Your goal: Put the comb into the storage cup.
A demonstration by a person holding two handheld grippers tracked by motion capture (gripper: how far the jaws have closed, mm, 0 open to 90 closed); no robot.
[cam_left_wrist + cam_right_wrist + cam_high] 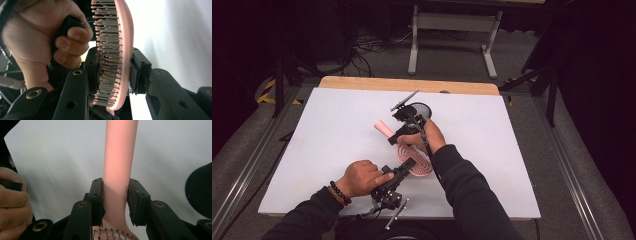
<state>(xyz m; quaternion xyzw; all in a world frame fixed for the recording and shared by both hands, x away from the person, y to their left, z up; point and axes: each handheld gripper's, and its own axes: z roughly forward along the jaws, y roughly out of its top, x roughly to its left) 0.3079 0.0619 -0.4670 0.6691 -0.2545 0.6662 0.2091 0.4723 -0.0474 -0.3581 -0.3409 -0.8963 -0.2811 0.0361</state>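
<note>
On white table (337, 150), both grippers clamping hairbrush (414, 162)

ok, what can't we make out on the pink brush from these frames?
- High view: most of the pink hairbrush head sits under the right hand and right claw.
- Left gripper view: handle cut off by the top edge.
- Right gripper view: handle tip cut off; black round object cropped, unidentifiable.

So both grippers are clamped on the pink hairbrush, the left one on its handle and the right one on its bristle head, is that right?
Not quite: the sides are swapped. The left gripper is shut across the bristle head of the pink hairbrush, as the left gripper view shows, and the right gripper is shut on its handle, as the right gripper view shows. Both do clamp the brush.
</note>
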